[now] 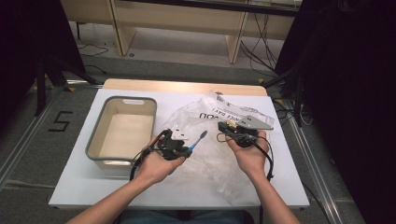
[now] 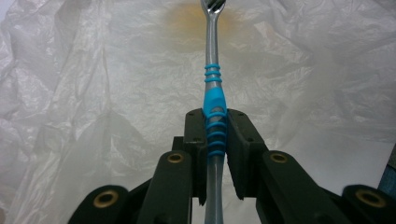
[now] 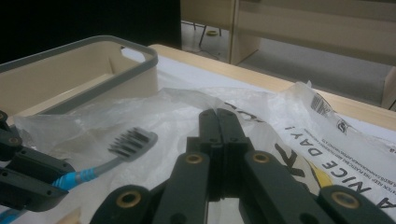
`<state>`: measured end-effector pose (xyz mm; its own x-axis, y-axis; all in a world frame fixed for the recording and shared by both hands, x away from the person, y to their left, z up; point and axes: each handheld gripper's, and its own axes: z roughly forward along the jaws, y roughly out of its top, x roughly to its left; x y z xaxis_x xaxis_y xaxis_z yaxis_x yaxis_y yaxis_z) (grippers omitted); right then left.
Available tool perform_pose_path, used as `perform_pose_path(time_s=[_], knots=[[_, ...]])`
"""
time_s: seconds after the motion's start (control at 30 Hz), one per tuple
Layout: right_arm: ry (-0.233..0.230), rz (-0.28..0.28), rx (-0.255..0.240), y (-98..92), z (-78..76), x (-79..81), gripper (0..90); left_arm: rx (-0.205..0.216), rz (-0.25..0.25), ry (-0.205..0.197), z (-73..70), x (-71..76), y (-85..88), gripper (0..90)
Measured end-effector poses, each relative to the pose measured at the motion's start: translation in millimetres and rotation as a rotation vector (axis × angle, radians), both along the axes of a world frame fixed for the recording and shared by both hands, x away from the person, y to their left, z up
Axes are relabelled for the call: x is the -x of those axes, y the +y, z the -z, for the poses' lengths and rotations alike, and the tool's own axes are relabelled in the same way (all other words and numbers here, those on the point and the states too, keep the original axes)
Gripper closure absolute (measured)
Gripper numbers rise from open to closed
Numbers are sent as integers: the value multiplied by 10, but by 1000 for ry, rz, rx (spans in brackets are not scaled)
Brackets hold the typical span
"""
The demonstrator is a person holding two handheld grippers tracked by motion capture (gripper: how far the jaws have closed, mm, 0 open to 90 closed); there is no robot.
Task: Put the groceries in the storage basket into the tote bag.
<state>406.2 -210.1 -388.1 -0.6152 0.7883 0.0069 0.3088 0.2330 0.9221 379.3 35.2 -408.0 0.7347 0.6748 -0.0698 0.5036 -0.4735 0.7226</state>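
One grey toothbrush with a blue ribbed rubber grip (image 2: 214, 100) is the thing in hand, clamped at its grip between the jaws of the left hand-held gripper (image 2: 215, 122), which stand closed most of the way onto the handle. In the high view the toothbrush (image 1: 198, 139) is carried just above a crumpled clear plastic bag with black lettering (image 1: 219, 154) that lies on the white tabletop (image 1: 84, 182). Its long axis runs along the line of the jaws: the handle end passes back between them toward the person's left hand (image 1: 156, 165), and the bristle head sticks out beyond the fingertips, pointing away from the person and toward the right hand-held gripper (image 1: 223, 127). In the right gripper view the bristles face downward toward the bag.

The right hand-held gripper (image 3: 218, 122) has its jaws pressed together with nothing that I can see between them, resting over the bag near the printed part.

My reading is that the toothbrush is being carried and has yet to be put away. If it is meant for the bag, the next move calls for the right hand-held gripper to pinch and lift an edge of the plastic to make an opening, then a head-first slide along the brush's own axis. If it is meant for the beige rectangular plastic bin with a grey rim (image 1: 100, 126), just left of the bag, it calls for a swing leftward over the rim and a release.
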Motion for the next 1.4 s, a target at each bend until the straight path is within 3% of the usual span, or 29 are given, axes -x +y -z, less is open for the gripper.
perform_pose_path(time_s=[0.53,0.9,1.4], knots=[[-2,-5,-1,15,-3,3,900,-47,-15,31,35,-122,-76,785],[-3,-9,-2,26,-10,9,900,-80,-21,78,94,-241,-225,784],[-3,-18,1,44,-9,14,900,-103,-34,88,129,-379,-386,784]])
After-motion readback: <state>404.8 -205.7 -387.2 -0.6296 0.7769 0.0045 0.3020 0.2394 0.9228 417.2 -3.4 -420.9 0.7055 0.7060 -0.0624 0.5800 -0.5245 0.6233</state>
